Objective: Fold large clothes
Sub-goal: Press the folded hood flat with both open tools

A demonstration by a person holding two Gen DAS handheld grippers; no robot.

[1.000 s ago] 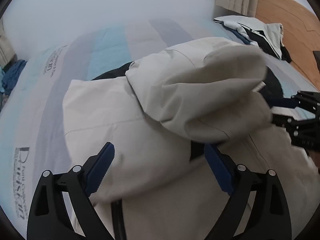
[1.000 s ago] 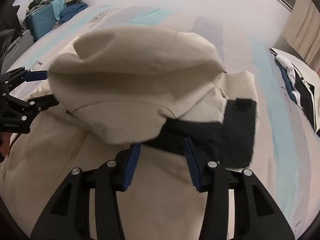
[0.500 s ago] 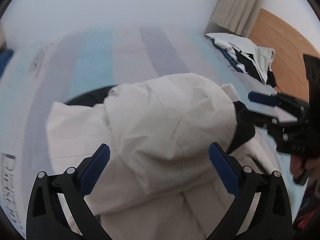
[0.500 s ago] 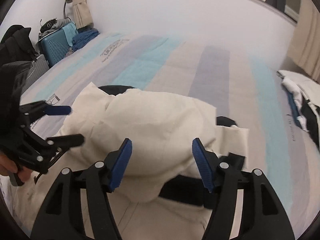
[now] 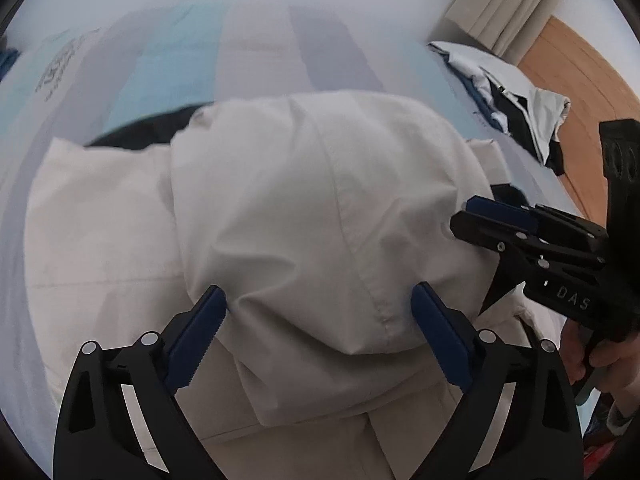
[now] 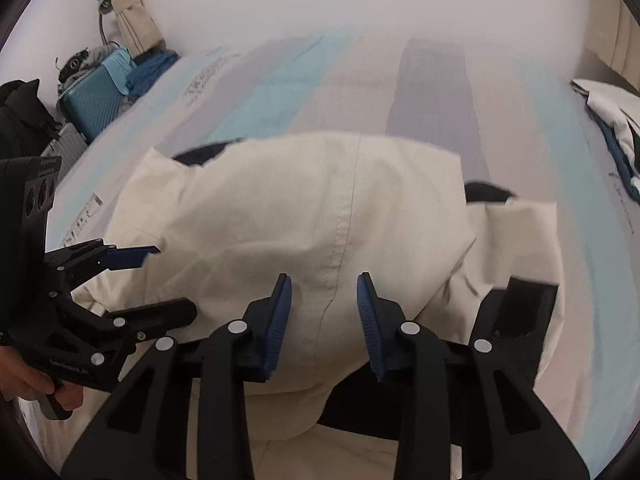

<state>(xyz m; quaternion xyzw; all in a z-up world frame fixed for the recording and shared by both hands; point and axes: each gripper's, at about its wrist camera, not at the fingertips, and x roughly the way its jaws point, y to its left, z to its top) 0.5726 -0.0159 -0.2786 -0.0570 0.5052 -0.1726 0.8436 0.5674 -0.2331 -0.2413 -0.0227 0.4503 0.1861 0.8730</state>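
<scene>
A large cream jacket with black lining lies on the bed, its hood (image 5: 320, 216) folded over the body, also seen in the right wrist view (image 6: 320, 216). My left gripper (image 5: 320, 320) is open, its blue pads on either side of the hood's lower edge, holding nothing. It shows at the left of the right wrist view (image 6: 160, 280). My right gripper (image 6: 324, 304) is open over the hood's seam, empty. It also shows at the right of the left wrist view (image 5: 476, 224), beside the hood. A black cuff tab (image 6: 524, 304) lies at the jacket's right.
The bed (image 6: 432, 88) has a blue, grey and beige striped cover. A pile of white, black and blue clothes (image 5: 508, 96) lies at its right side. A teal suitcase (image 6: 96, 100) and bags stand by the wall at left. A wooden headboard (image 5: 576, 68) is at right.
The hood was held up a second ago and now lies flat on the jacket. Both grippers have let go, pulled back, then come close over the hood again.
</scene>
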